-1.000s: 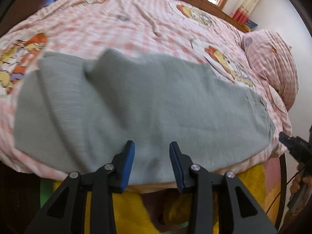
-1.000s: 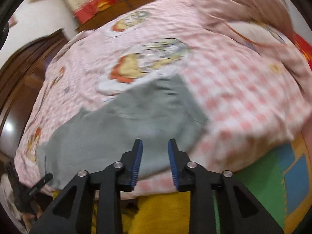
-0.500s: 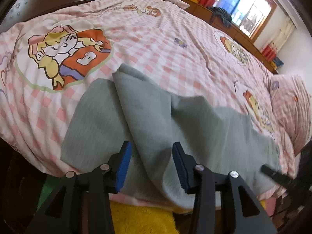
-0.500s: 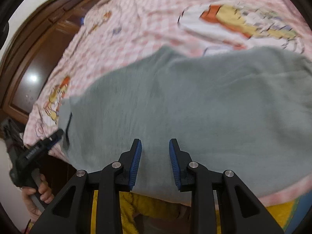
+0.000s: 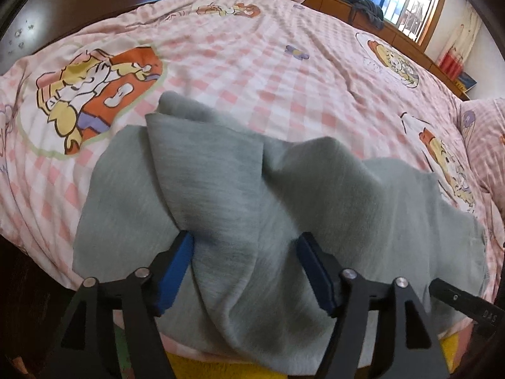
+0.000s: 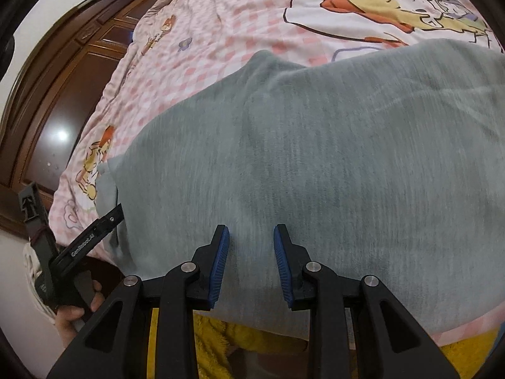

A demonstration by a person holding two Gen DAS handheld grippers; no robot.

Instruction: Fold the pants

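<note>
Grey-green pants point(image 5: 284, 202) lie across the near edge of the bed, with one fold lapped over the left part. My left gripper point(image 5: 246, 246) is open, its blue pads on either side of a raised fold of the pants near the bed edge. My right gripper point(image 6: 251, 237) is open, just above the pants point(image 6: 315, 158) at the bed edge, holding nothing. The left gripper also shows at the left of the right wrist view point(image 6: 107, 221), its tip at the pants' left end.
The bed has a pink checked cover with cartoon prints point(image 5: 252, 47). A pillow point(image 5: 486, 145) lies at the right. A dark wooden wardrobe point(image 6: 63, 79) stands left of the bed. Yellow fabric point(image 6: 221, 341) hangs below the bed edge.
Both grippers have moved closer to the pants. The left gripper has opened wider and now straddles a fold. The right view has swung left over the pants.
</note>
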